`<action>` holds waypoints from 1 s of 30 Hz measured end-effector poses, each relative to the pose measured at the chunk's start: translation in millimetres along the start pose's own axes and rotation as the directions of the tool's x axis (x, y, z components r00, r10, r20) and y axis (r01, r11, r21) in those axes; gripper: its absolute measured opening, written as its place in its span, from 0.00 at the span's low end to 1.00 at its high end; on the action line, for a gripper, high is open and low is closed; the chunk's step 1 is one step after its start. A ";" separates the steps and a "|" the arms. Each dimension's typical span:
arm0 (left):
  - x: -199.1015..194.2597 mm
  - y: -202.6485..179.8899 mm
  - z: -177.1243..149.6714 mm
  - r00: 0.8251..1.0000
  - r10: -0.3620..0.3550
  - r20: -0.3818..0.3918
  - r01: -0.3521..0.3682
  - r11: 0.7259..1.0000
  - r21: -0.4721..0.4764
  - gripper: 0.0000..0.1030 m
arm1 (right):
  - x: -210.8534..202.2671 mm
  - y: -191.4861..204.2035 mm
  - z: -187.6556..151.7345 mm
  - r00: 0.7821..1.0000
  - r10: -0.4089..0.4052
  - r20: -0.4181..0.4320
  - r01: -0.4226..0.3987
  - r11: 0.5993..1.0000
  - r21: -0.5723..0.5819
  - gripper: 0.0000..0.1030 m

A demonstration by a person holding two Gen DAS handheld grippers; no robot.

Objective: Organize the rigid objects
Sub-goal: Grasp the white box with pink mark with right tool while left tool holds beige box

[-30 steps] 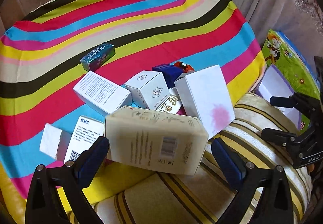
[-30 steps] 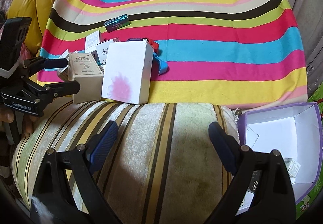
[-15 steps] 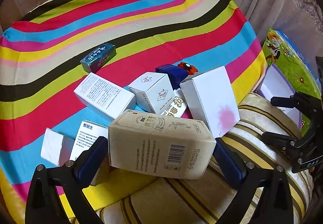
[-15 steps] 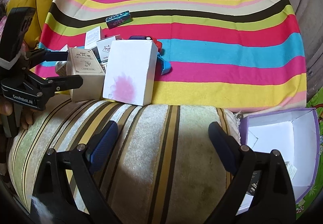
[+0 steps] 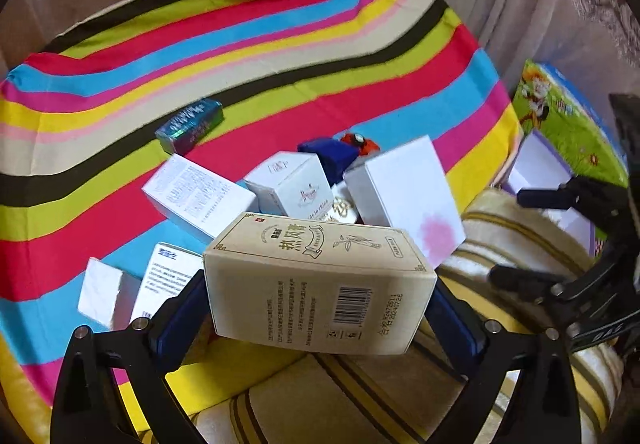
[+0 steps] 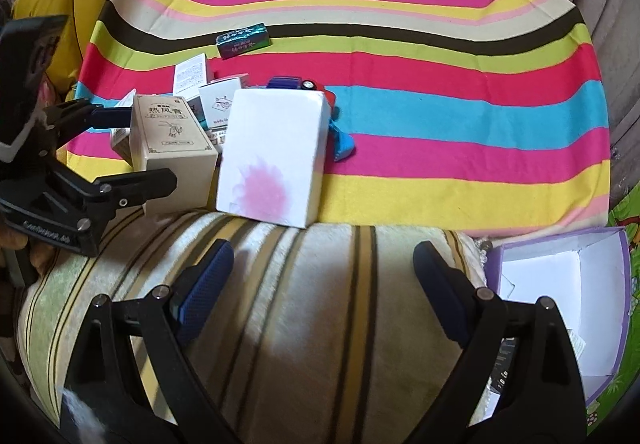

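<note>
**Beige carton gripped end to end above the pile**

The beige carton [image 5: 316, 280], printed with a barcode and Chinese lettering on its cream faces, sits crosswise between the blue pads of the left gripper [image 5: 318, 308], jaws clamped on its two short ends, at the near edge of the heap over the striped cushion [image 6: 320, 304]. Holding it by the ends likely keeps the long body level for carrying. Just beside it leans the white box with a pink stain [image 6: 272, 160]. The right gripper [image 6: 324, 276] hangs with jaws wide and empty over the cushion, near the purple open box [image 6: 560, 284], probably the destination.
</note>
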State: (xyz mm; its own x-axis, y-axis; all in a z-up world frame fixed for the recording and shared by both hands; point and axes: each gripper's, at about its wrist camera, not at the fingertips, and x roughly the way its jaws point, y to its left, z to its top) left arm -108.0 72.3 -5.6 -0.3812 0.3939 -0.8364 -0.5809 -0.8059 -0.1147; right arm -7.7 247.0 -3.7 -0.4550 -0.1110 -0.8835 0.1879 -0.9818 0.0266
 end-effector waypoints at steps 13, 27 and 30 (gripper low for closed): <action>-33.2 19.0 -5.4 0.982 0.089 0.168 -0.063 0.986 -0.157 0.98 | 17.9 25.7 24.6 0.999 -0.012 -0.032 0.011 0.999 -0.035 0.90; -39.3 28.3 -9.3 0.974 0.115 0.196 -0.072 0.974 -0.213 0.98 | 43.9 35.3 43.5 0.996 -0.070 -0.063 0.070 0.998 -0.001 0.88; -40.2 28.9 -9.9 0.973 0.123 0.197 -0.078 0.972 -0.222 0.98 | 50.0 33.8 45.2 0.995 -0.067 -0.077 0.068 0.998 0.007 0.76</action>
State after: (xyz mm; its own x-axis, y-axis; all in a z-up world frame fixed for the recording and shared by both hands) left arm -102.3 28.8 19.4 -0.5839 0.3714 -0.7219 -0.3757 -0.9119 -0.1653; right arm -63.4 201.3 -25.8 -0.3985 -0.0324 -0.9166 0.1504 -0.9882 -0.0304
